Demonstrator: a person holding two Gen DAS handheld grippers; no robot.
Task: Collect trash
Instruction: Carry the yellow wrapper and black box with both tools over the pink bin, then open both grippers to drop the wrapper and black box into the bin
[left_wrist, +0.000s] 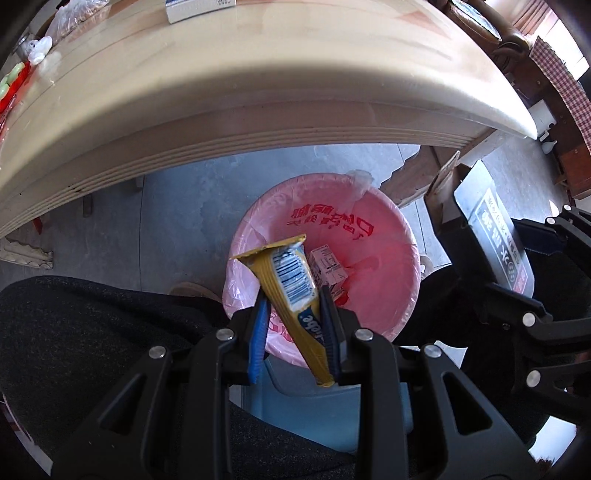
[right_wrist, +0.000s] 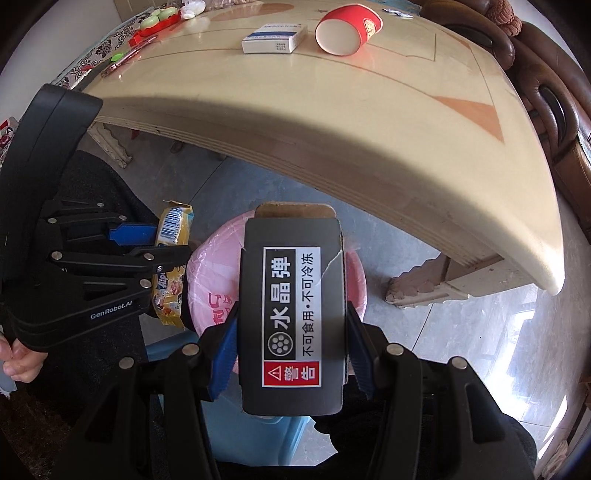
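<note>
My left gripper (left_wrist: 295, 295) is shut on a yellow snack wrapper (left_wrist: 291, 277) with a barcode, held over a bin lined with a pink bag (left_wrist: 388, 229). A small carton (left_wrist: 327, 267) lies inside that bin. My right gripper (right_wrist: 291, 317) is shut on a dark grey box (right_wrist: 291, 295) with a black, white and red label, held above the same pink-lined bin (right_wrist: 207, 280). In the right wrist view the left gripper (right_wrist: 147, 240) and its wrapper (right_wrist: 173, 229) show at the left. In the left wrist view the right gripper's grey box (left_wrist: 491, 229) shows at the right.
A cream table (right_wrist: 332, 122) overhangs the bin; on it lie a tipped red paper cup (right_wrist: 347, 27), a white and blue box (right_wrist: 275, 37) and small items at the far left. A carved table leg (right_wrist: 413, 284) stands right of the bin. A blue stool (left_wrist: 314, 413) sits below.
</note>
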